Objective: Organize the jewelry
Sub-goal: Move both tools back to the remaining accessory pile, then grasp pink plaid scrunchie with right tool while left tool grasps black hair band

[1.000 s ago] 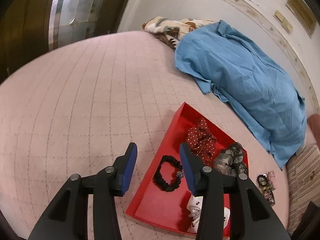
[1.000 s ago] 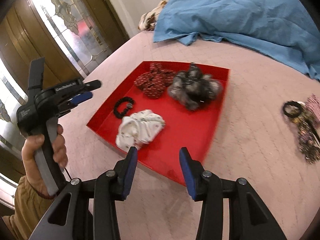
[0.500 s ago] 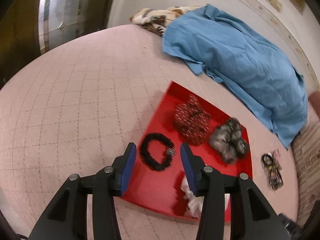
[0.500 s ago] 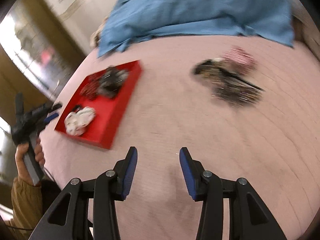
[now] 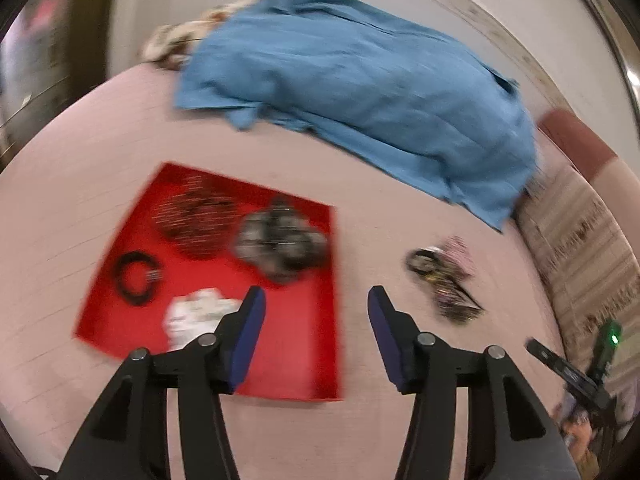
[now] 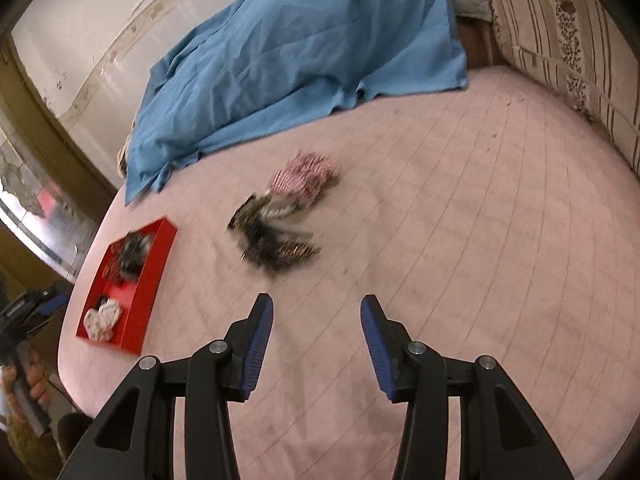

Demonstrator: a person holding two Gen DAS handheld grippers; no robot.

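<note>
Probably bedroom: bed [image 6: 460, 208], pillow [image 6: 560, 20]

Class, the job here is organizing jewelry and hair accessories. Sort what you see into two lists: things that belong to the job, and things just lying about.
Belongs to the job:
- red tray
- black bracelet
- three scrunchies in the tray
- loose accessory pile

Just lying about:
- blue cloth
- striped pillow
- patterned fabric

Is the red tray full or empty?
Partly full: the red tray holds four hair accessories, with bare red floor between them.
</note>
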